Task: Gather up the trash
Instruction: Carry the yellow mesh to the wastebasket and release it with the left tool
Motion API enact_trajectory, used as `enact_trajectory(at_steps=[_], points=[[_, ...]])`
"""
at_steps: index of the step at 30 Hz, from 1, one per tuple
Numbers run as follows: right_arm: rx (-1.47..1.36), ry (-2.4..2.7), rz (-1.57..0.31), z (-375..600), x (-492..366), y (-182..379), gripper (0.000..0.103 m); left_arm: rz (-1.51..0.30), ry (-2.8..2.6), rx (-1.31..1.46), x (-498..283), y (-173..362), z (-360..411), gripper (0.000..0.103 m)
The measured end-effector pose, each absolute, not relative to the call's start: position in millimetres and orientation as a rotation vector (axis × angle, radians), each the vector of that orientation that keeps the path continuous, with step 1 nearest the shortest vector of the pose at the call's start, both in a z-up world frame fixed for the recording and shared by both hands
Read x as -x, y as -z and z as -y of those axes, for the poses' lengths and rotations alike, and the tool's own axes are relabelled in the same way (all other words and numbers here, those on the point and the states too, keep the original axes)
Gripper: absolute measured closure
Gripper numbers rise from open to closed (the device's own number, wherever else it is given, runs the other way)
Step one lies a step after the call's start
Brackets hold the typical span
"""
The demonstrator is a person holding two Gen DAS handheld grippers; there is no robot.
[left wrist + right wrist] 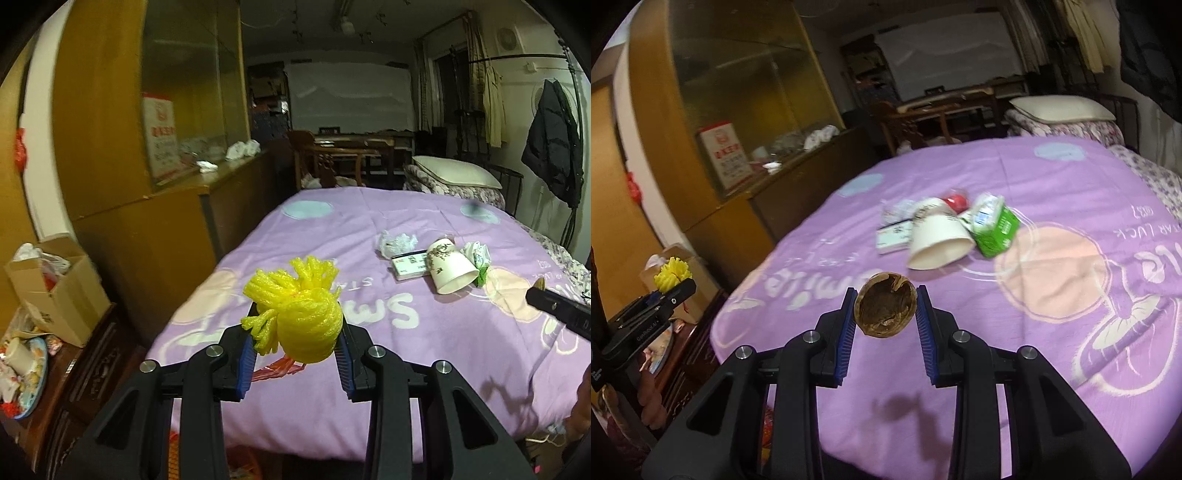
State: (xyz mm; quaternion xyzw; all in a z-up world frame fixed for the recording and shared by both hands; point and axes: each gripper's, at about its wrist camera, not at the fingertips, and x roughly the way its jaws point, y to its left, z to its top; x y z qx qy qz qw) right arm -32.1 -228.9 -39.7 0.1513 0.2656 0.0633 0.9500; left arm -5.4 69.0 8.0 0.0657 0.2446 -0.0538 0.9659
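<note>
Between left jaws: yellow foam net (303,317) | between right jaws: walnut shell (885,309)

Dim bedroom, purple bedspread (369,229), wooden glass-fronted cabinet (155,110), pillow (454,171), clothes rack (535,59)

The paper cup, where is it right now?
The paper cup lies on its side on the purple bedspread, mouth toward the cameras, between a flat white box and a green carton.

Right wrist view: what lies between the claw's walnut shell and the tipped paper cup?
Nothing: only bare purple bedspread separates the walnut shell, held in the right claw, from the paper cup. The right wrist view shows this.
</note>
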Motion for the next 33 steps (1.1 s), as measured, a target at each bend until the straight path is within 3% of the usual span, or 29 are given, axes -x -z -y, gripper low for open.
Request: enact_trajectory(at_steps=[14,24,27,29,33], points=[[-0.198,-0.267,-0.516,146,76,6,0.071,-0.479,0.046,-0.121,63,-2,-159,0.066],[-0.046,-0.311,-0.612,66,75,21,0.070,-0.634,0.023,-0.111,62,70,-219,0.066],[0.013,-0.322,-0.652,42,69,33,0.070,-0.693,0.014,-0.079,54,96,-237,0.057],[0.053,-0.322,-0.671,29,65,41,0.071,-0.723,-0.002,-0.072,49,110,-245,0.033],[0.110,-0.323,-0.697,10,62,51,0.070,-0.736,-0.030,-0.069,47,124,-255,0.021]])
